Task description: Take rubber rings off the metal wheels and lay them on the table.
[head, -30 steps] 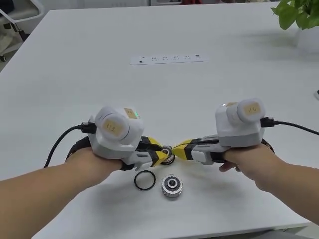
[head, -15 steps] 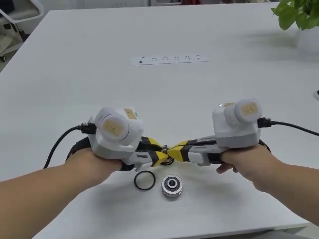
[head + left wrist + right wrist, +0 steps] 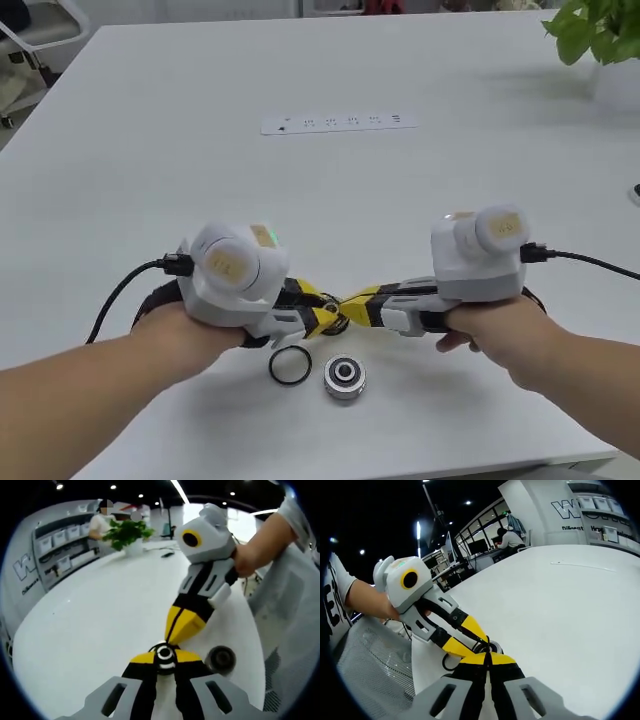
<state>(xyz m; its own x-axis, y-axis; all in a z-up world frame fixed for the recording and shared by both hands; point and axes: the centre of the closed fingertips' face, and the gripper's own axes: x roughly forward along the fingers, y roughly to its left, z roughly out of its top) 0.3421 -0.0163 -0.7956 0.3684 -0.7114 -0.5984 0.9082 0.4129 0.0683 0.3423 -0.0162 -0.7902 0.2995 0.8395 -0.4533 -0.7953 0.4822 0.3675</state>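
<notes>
One black rubber ring (image 3: pixel 290 364) lies beside a bare silver metal wheel (image 3: pixel 345 374) on the white tabletop (image 3: pixel 200 120), so that one looks done; left tongs (image 3: pixel 322 318) clamp a second metal wheel (image 3: pixel 165 654) just above; right tongs (image 3: pixel 488 656) pinch together at its rim, ring seemingly still on.

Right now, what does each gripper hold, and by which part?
Left gripper clamps a wheel across its rim; right gripper pinches the same wheel's edge.

Smooth matt white table (image 3: pixel 420 200), bright metal wheel (image 3: pixel 345 374) (dark at the hub); matt black rubber ring (image 3: pixel 270 365)
</notes>
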